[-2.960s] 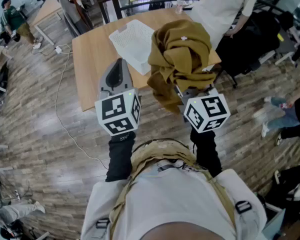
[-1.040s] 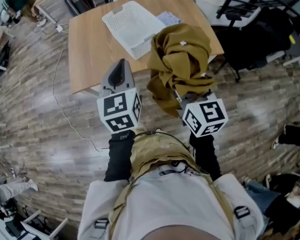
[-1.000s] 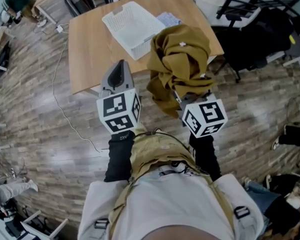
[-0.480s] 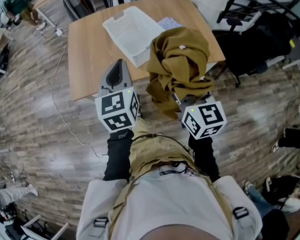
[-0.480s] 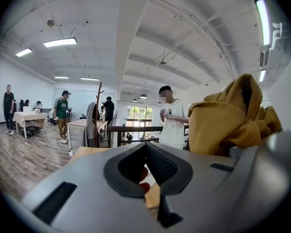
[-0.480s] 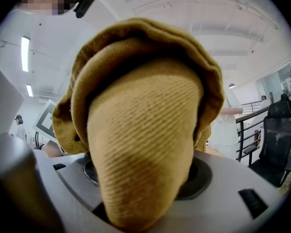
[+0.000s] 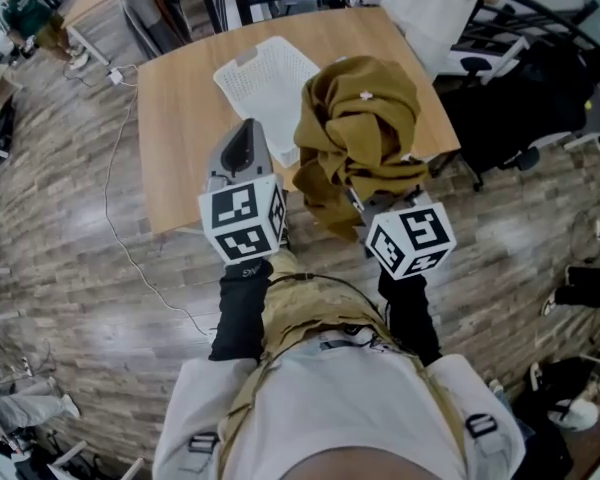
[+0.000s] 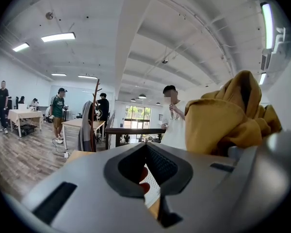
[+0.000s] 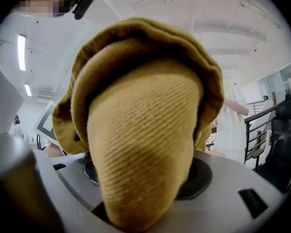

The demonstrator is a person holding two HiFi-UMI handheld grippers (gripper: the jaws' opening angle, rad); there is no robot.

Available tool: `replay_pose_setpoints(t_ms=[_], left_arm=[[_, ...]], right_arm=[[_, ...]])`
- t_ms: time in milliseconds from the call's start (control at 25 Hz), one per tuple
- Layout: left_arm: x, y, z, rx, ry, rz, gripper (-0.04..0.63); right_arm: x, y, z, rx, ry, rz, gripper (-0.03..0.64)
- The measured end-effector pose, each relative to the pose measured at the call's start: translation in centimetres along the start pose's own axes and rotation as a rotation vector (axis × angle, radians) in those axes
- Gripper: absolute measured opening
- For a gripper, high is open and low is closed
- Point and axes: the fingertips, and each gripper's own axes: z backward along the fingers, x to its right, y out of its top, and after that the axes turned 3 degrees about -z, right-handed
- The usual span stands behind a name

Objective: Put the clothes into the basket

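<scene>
Clamping a bunched mustard garment (image 7: 360, 118), the right gripper (image 7: 357, 194) holds it in the air over the wooden surface (image 7: 180, 118), just beside the white basket (image 7: 265, 83) lying there. Alongside, the left gripper (image 7: 242, 144) has its jaws pressed together, empty.

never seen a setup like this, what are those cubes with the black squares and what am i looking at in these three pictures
There is no robot here. A person holds a two-jaw gripper in each hand, and the patterned cubes are part of those grippers. The wide picture comes from a camera on the person's head, looking down. The other two pictures each look along one gripper's jaws. On the wooden table lies a white basket. The right gripper is clamped on a mustard-yellow garment, held up in the air. The left gripper is shut and holds nothing.
</scene>
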Motion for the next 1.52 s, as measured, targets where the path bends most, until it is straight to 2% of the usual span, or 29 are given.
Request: replay_pose_setpoints(t_ms=[760,1080,1240,1520], left_arm=[[-8.5,1.5,-10.8,-0.046,-0.064,0.032,0.000],[-11.4,1.0,-13.7,-0.074,-0.070,0.073,0.000],[-11.4,0.8,-14.6,-0.089,-0.060,0.072,0.000],[-11.9,-0.2,-16.2,-0.150,0.003,0.068,0.000]], right_arm=[[0.4,1.3,-13.8,-0.048,-0.048,0.007,0.279],[0.8,0.6,-17.8,-0.079,-0.062,0.000,0.279],[1.3,0.0,-19.2,-0.101,-0.041,-0.015,0.279],[2.7,-1.4,-21.4,-0.152,0.016,-0.055,0.279]])
